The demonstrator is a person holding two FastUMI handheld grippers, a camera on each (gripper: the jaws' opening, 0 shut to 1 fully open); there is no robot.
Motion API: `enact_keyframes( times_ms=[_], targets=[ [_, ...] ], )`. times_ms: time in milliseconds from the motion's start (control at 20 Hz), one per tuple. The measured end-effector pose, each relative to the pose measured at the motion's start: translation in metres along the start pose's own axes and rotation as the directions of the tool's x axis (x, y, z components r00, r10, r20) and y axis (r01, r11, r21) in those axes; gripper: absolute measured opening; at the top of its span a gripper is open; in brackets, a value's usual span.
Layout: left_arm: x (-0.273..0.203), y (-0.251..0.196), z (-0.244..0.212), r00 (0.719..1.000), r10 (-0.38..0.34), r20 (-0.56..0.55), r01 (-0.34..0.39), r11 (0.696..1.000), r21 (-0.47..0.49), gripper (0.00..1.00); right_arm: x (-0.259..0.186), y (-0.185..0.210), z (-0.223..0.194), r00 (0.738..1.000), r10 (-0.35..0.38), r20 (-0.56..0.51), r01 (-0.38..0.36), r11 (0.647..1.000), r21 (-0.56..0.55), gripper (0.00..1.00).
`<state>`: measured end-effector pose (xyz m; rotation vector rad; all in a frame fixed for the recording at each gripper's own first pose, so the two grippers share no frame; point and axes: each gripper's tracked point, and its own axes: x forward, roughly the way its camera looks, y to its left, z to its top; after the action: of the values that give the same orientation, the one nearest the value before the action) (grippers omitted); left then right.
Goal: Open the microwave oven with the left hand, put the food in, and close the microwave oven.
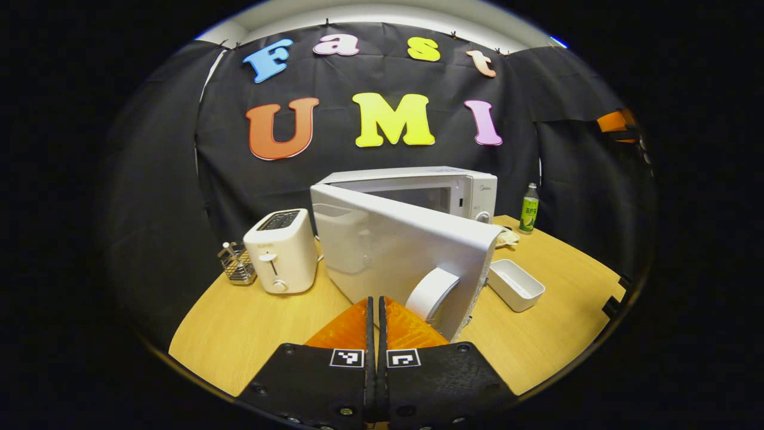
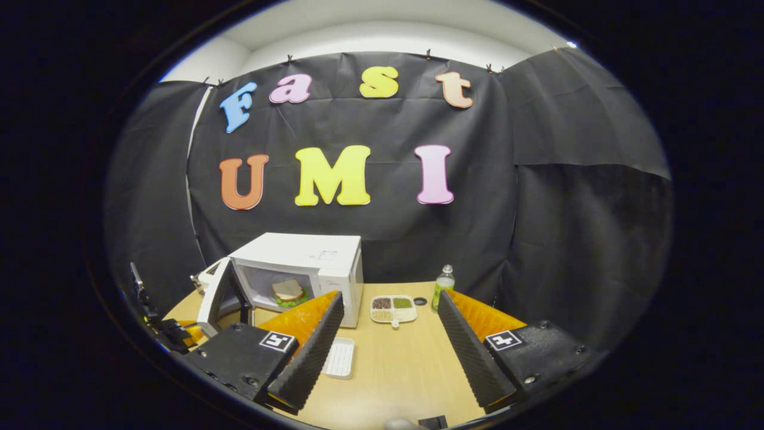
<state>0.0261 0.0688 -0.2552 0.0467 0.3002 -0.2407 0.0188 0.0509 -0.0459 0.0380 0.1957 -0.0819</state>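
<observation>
White microwave door (image 1: 406, 251) touching left hand-held gripper (image 1: 373, 310)

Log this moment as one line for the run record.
door: part open | sandwich: inside microwave | left gripper: shut, at door's outer face | right gripper: open, empty | next: close door

The swung-out microwave door (image 1: 406, 251) stood directly ahead of the closed jaws; bare table (image 1: 250, 334) lay left of them.
</observation>
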Motion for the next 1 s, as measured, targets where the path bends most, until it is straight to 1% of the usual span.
enact_keyframes(
  times_ms=[100,250,450,500,550,600,650,700,1000],
  targets=[
    [0.014,-0.022,0.005,0.999,-0.032,-0.001,0.032,0.999,0.022,0.0,0.002,-0.004,0.005,1.0,0.004,0.009,-0.004,1.0,0.018,0.92],
    [0.035,-0.05,0.015,0.997,-0.073,0.005,0.073,0.996,0.049,0.0,0.007,-0.015,0.012,1.0,-0.002,0.014,0.001,1.0,0.013,0.92],
    [0.069,-0.079,0.03,0.994,-0.109,0.01,0.108,0.991,0.078,0.0,0.013,-0.032,0.014,1.0,-0.009,0.009,0.009,1.0,0.004,0.92],
    [0.078,-0.085,0.034,0.993,-0.115,0.01,0.114,0.99,0.082,0.0,0.016,-0.036,0.014,1.0,-0.014,0.007,0.014,1.0,0.006,1.0],
    [0.087,-0.09,0.036,0.993,-0.12,0.011,0.119,0.989,0.085,0.0,0.019,-0.04,0.015,1.0,-0.018,0.005,0.018,1.0,0.006,0.92],
    [0.095,-0.095,0.041,0.992,-0.126,0.014,0.124,0.988,0.089,0.0,0.023,-0.044,0.016,1.0,-0.02,0.002,0.02,1.0,0.007,0.92],
    [0.104,-0.1,0.044,0.991,-0.132,0.017,0.13,0.987,0.093,0.0,0.026,-0.048,0.016,1.0,-0.022,-0.004,0.022,1.0,0.008,1.0],
    [0.112,-0.105,0.047,0.991,-0.136,0.017,0.133,0.986,0.097,0.0,0.027,-0.05,0.015,1.0,-0.024,-0.007,0.024,1.0,0.009,0.92],
    [0.163,-0.122,0.062,0.99,-0.14,0.027,0.137,0.986,0.095,0.0,0.04,-0.056,0.014,0.999,-0.027,-0.018,0.027,1.0,0.014,0.92]
  ],
)
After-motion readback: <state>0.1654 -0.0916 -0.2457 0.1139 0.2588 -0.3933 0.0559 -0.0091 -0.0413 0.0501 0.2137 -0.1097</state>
